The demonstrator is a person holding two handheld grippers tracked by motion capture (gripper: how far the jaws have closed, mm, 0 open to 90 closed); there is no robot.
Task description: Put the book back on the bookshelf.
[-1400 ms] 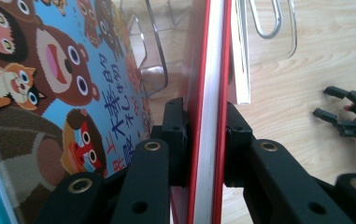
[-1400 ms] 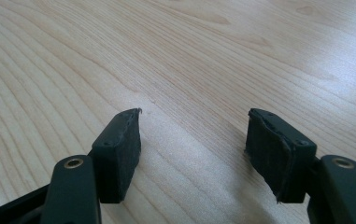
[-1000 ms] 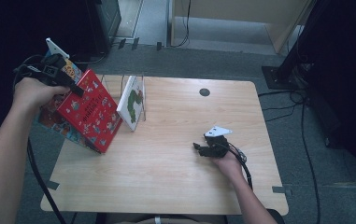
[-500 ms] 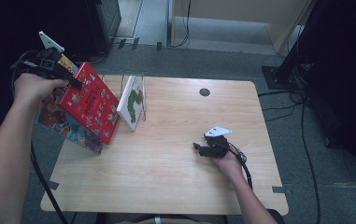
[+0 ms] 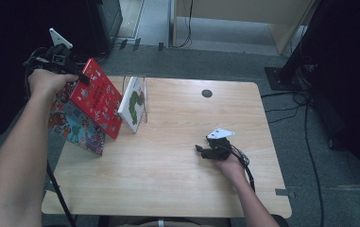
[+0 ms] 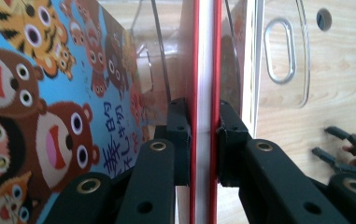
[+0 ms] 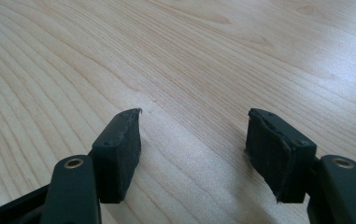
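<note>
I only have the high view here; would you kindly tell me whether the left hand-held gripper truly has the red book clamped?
Observer: Yes. In the left gripper view both pads of the left hand-held gripper press on the red book, one on each cover, with the white page edges between them.
Operator: Thank you. What lies right beside that book?
Observer: A blue book with cartoon bears and tigers on its cover, on one side of it.
Operator: And is the right hand-held gripper holding anything?
Observer: No. In the right gripper view the right hand-held gripper has its jaws apart, with bare wooden table between them.
</note>
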